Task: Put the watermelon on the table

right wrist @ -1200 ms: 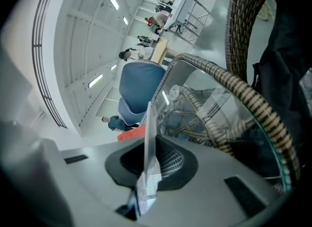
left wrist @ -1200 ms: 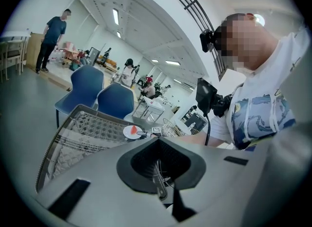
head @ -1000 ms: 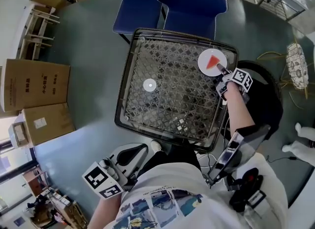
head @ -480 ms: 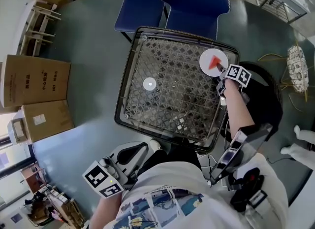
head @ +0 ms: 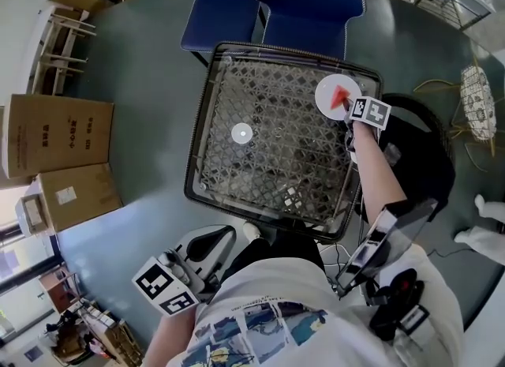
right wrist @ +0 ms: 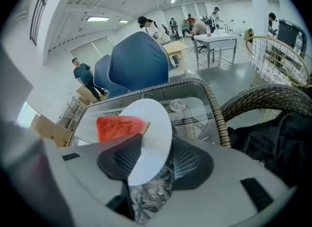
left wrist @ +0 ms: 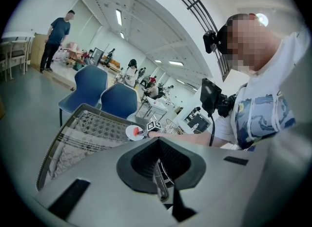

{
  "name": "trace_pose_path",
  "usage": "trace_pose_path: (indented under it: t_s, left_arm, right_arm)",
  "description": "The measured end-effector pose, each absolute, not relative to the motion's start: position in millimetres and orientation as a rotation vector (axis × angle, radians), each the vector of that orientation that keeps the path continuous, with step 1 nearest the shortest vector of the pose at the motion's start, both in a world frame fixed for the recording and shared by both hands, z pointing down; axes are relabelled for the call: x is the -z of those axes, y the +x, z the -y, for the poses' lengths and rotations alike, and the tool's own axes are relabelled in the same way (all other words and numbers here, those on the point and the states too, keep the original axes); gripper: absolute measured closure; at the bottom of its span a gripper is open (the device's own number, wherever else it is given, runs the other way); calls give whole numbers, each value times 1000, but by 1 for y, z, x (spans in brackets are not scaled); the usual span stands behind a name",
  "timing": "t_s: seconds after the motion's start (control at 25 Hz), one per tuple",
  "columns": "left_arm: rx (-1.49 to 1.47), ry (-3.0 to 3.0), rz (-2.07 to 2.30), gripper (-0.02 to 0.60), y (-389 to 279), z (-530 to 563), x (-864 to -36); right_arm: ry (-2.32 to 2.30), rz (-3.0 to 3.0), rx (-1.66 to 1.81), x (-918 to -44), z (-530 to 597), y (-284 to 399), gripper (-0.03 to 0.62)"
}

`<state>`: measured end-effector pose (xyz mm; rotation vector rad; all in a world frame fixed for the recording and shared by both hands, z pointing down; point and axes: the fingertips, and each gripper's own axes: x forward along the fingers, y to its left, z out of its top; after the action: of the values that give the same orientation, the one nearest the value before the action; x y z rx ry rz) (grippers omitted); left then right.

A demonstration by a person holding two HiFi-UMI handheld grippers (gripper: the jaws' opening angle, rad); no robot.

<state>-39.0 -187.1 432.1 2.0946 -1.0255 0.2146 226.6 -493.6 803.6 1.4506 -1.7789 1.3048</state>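
A red watermelon wedge (head: 341, 95) lies on a white plate (head: 326, 102) at the far right corner of the wicker-rimmed glass table (head: 203, 121). My right gripper (head: 349, 110) is at the plate's near edge. In the right gripper view the plate (right wrist: 157, 135) with the wedge (right wrist: 119, 125) reaches in between the jaws of my right gripper (right wrist: 156, 156). Those jaws have just been opening and stand apart, with a gap beside the rim. My left gripper (head: 227, 239) hangs low by my lap, off the table. Seen in its own view, the left gripper (left wrist: 159, 166) has its dark pads together.
A small white disc (head: 241, 132) lies mid-table. Two blue chairs (head: 306, 2) stand at the far side. Cardboard boxes (head: 55, 140) sit on the floor at left. To the right of the table are a dark bag (head: 426, 156) and a wire basket (head: 476, 101).
The right gripper's marker cube has rolled and shifted in closer to the plate's rim. The plate with the wedge stays at the table's corner. The left gripper has not moved.
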Motion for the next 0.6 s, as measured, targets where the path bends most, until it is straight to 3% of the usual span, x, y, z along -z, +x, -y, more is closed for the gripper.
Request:
trace_pose_path:
  t_s: [0.6]
  left_arm:
    - [-205,2094,1015,574,-36,190,-435]
  right_arm:
    - [1454,1688,-1048,-809,490,223,411]
